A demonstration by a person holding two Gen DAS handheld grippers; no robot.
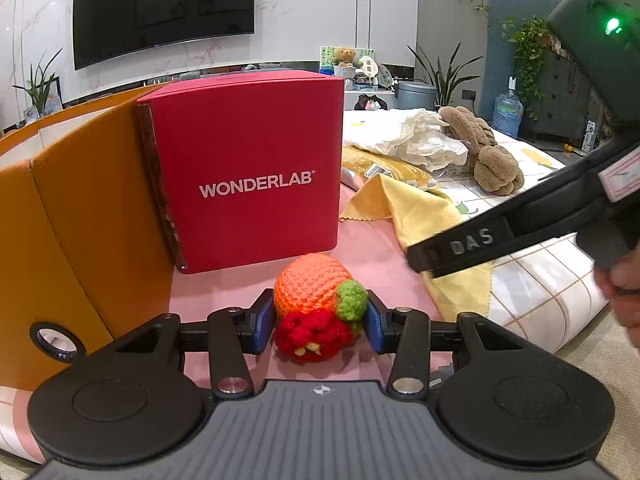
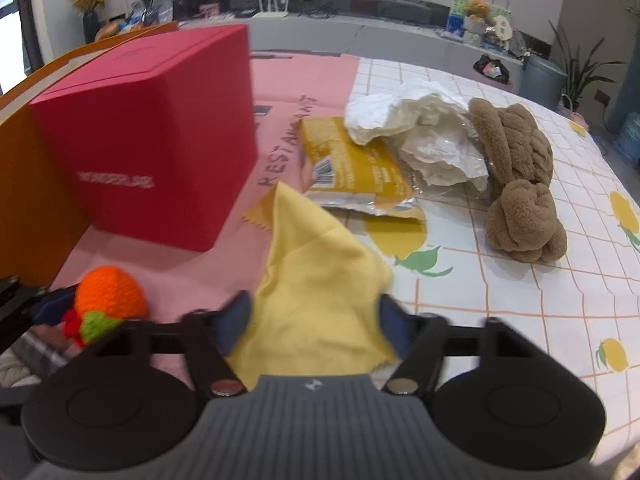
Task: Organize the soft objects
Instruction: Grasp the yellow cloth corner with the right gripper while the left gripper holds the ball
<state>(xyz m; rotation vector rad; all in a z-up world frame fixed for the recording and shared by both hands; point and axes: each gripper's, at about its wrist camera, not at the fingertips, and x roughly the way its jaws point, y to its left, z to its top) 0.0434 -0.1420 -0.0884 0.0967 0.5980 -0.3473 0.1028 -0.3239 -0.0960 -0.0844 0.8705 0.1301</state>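
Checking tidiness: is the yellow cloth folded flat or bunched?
Bunched: the yellow cloth rises in a rumpled peak between the right gripper's fingers.

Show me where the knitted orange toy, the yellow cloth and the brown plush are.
knitted orange toy (image 1: 310,286): left wrist view, orange body.
yellow cloth (image 2: 316,280): right wrist view, middle of the fabric.
brown plush (image 2: 520,184): right wrist view, middle of its body.

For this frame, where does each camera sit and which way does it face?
Left wrist: on the left gripper, facing the red box; its pads flank the crochet toy; the right gripper's finger and a hand show.
Right wrist: on the right gripper, facing the table; the yellow cloth lies between its fingers.
Shared: box, toy, cloth, brown plush.
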